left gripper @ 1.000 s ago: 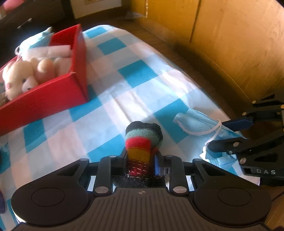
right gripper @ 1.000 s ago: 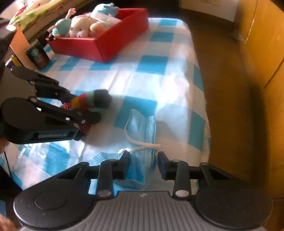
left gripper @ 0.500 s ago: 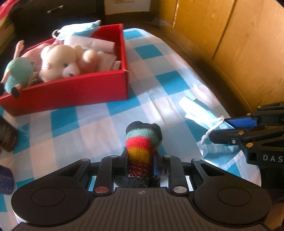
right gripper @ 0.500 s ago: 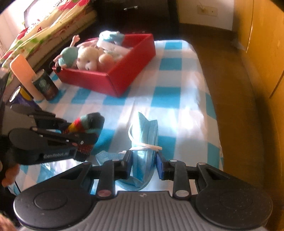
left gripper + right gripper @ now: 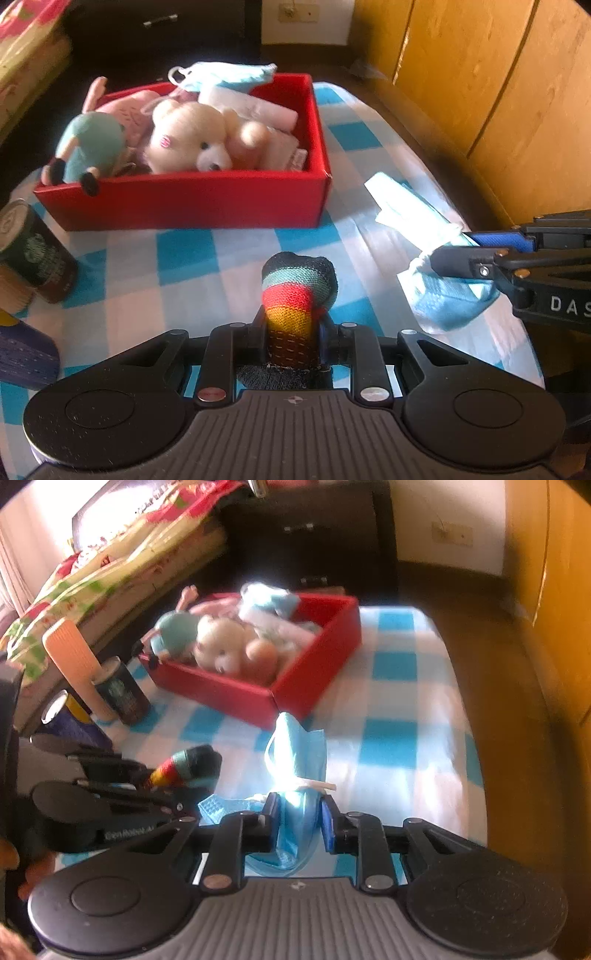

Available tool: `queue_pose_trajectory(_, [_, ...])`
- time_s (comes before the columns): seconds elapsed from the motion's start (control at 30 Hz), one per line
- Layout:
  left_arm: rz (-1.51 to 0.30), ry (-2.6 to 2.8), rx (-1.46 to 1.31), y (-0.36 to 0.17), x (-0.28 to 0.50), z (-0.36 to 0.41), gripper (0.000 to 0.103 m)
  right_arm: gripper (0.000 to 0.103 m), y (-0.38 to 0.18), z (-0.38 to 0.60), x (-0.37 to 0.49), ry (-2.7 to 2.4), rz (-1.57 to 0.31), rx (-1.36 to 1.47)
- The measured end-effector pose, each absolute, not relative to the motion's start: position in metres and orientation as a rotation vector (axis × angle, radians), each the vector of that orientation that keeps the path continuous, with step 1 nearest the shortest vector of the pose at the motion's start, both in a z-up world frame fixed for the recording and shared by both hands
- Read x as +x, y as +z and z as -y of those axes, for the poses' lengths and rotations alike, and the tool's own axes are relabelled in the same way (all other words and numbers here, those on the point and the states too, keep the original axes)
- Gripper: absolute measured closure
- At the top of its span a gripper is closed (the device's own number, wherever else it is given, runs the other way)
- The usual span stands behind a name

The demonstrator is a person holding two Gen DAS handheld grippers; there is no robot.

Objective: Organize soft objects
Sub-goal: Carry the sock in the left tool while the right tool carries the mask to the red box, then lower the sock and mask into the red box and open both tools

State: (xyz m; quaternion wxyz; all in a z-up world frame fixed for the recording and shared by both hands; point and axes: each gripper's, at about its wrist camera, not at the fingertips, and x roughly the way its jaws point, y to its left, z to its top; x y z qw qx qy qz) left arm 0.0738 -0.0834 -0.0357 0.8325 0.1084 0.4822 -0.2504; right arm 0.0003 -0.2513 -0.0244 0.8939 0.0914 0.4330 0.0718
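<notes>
Left wrist view: striped sock (image 5: 295,295) is sitting clamped between the pads of the left gripper (image 5: 293,332), toe end sticking up past the fingertips, lifted clear of the checked cloth (image 5: 192,288) covering the worktop. Right of it, a blue face mask (image 5: 424,258) is hanging pinched in the right gripper (image 5: 448,247), one end drooping below the fingers. Right wrist view is showing the same: right gripper (image 5: 299,819) jaws have just been closing and are now squeezing the folded mask (image 5: 297,771), white ear loop poking out sideways; left gripper (image 5: 147,786) is holding the sock (image 5: 188,768) just beside it on the left. Beyond both, a red box (image 5: 192,206) is resting on the cloth, already holding a cream teddy bear (image 5: 195,140), a teal plush (image 5: 92,144), folded pale cloths (image 5: 255,107) and another blue mask (image 5: 225,74) draped at its far rim. Dark can (image 5: 35,254) is standing left of the box, near the worktop's edge. Wooden panels (image 5: 480,74) are running along the right side.
</notes>
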Motion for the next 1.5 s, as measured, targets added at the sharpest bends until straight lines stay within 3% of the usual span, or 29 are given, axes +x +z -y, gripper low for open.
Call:
queue_pose_trajectory(0.67, [-0.902,-0.424,0.114,0.010,0.146,0.073,0.079,0.102,0.010,0.224,0.084,0.162,-0.749,0.190])
queue_pose_trajectory(1.03, [-0.857,-0.352,0.070,0.008,0.206,0.071,0.078,0.102,0.002,0.222,0.142,0.120,-0.731,0.161])
queue_pose_trajectory(1.23, [-0.805,-0.320,0.051,0.003,0.224,0.076,0.069,0.102,-0.008,0.220,0.161,0.110,-0.727,0.136])
queue_pose_trajectory(1.27, [-0.798,-0.303,0.054,0.002,0.225,0.078,0.059,0.101,-0.011,0.220,0.163,0.098,-0.724,0.132])
queue_pose_trajectory(1.3, [-0.793,-0.293,0.058,0.001,0.227,0.078,0.047,0.097,-0.013,0.219,0.165,0.094,-0.733,0.126])
queue_pose_trajectory(1.37, [-0.779,-0.294,0.064,0.001,0.227,0.079,0.037,0.086,-0.016,0.218,0.167,0.088,-0.754,0.125])
queue_pose_trajectory(1.4, [-0.768,-0.292,0.067,0.003,0.226,0.078,0.035,0.071,-0.016,0.218,0.166,0.087,-0.754,0.124])
queue_pose_trajectory(1.47, [-0.754,-0.283,0.069,0.007,0.225,0.078,0.031,0.057,-0.015,0.216,0.163,0.081,-0.744,0.102])
queue_pose_trajectory(1.5, [-0.747,-0.281,0.066,0.010,0.223,0.077,0.029,0.056,-0.013,0.214,0.161,0.076,-0.734,0.093])
